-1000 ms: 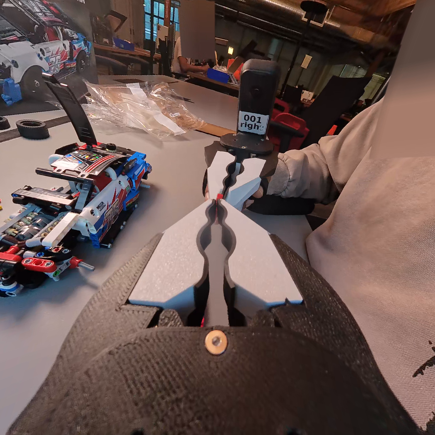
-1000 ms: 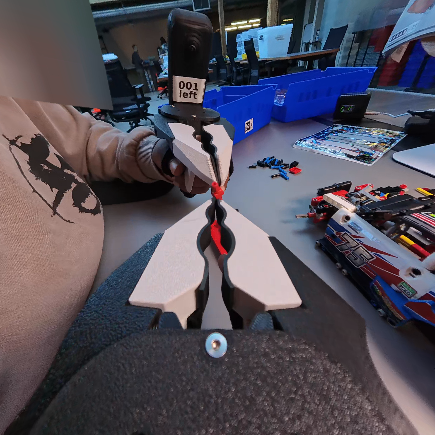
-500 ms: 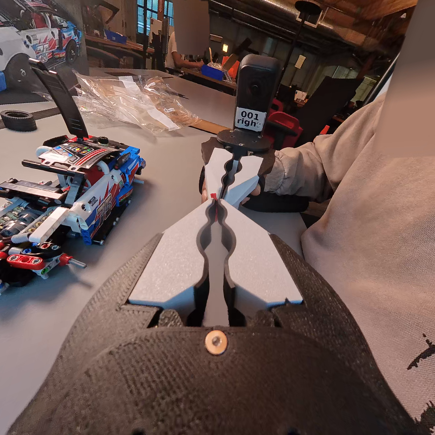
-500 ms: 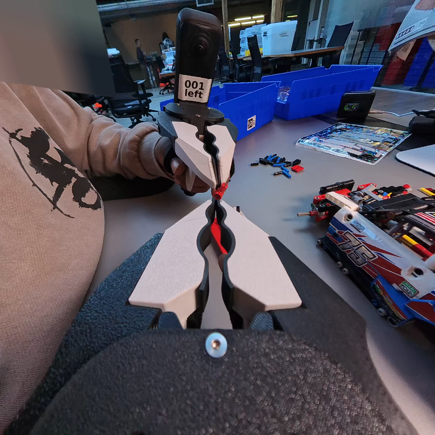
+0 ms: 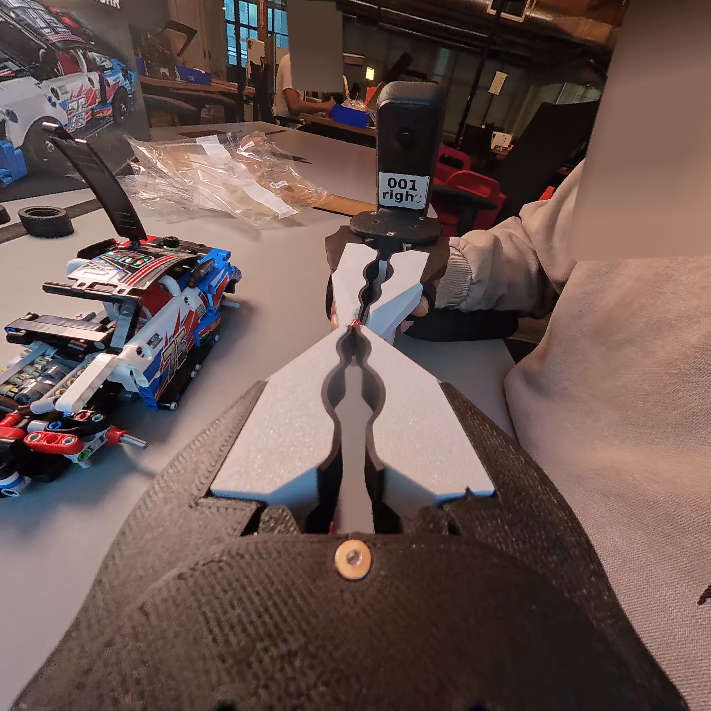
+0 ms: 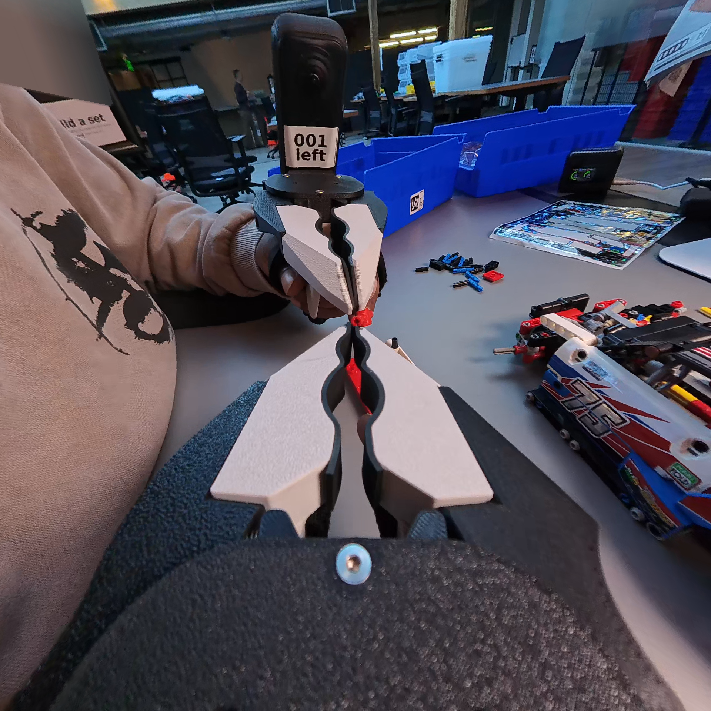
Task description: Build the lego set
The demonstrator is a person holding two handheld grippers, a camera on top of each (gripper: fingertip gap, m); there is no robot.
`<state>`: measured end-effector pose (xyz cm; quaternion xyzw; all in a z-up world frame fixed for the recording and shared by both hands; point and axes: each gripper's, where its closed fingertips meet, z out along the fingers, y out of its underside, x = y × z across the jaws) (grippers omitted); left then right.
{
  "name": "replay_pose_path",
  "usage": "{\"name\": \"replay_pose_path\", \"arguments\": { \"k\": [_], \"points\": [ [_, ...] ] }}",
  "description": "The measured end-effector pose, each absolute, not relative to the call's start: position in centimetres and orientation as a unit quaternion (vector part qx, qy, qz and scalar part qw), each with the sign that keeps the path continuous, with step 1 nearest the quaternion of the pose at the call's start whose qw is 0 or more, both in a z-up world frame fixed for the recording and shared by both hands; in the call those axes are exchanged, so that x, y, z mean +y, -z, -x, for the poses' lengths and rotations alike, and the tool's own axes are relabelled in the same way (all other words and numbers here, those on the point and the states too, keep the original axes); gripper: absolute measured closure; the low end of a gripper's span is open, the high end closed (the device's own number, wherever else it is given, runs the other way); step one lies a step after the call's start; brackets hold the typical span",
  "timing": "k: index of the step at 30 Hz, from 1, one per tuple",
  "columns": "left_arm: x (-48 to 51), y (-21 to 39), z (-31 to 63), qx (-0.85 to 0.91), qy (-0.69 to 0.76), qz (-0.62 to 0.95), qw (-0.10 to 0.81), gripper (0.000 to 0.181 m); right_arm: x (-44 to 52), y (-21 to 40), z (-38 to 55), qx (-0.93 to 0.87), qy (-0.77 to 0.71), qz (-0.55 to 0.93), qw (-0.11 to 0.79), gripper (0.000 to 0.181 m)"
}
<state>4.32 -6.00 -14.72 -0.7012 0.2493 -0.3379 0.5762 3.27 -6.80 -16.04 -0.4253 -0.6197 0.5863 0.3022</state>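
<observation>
We find the left gripper (image 6: 356, 309) jaws clamped on a small red connector (image 6: 362, 317) and the right gripper (image 6: 352, 335) jaws clamped on a red beam (image 6: 356, 379), tip to tip above the table (image 6: 442, 331), the lego car (image 6: 631, 400) alongside.

The lego car (image 5: 127, 338) is white with blue edges and red flashes along its flank, black at the roof frame and the raised rear wing. Each gripper has pale grey fingers (image 6: 288, 431) lined in black on a black, grainy body; the left gripper (image 6: 356, 313) nips a small red piece (image 6: 362, 317), and the right gripper (image 6: 352, 334) has a red bar (image 6: 356, 381) between its fingers. The bench (image 5: 269, 269) is plain grey. The loose pins (image 6: 459, 267) are blue and black, with one red tile — behind them stand bright blue bins (image 6: 500, 154). The sleeve (image 5: 500, 261) is beige; the sticker sheet (image 6: 584, 231) is shiny and many-coloured.
</observation>
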Motion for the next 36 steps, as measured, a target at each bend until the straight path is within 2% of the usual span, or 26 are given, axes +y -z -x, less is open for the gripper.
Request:
{"name": "replay_pose_path", "arguments": {
  "k": [20,36],
  "points": [
    [-4.2,16.7,-3.2,0.2,0.341,0.746,0.536,0.181,-4.7,17.9,-2.1,-0.63,-0.527,0.476,0.314,0.181],
    [-4.5,22.0,-2.2,0.292,0.181,0.829,0.442,0.181,-4.4,23.0,-2.2,-0.761,-0.346,0.448,0.318,0.181]
  ]
}}
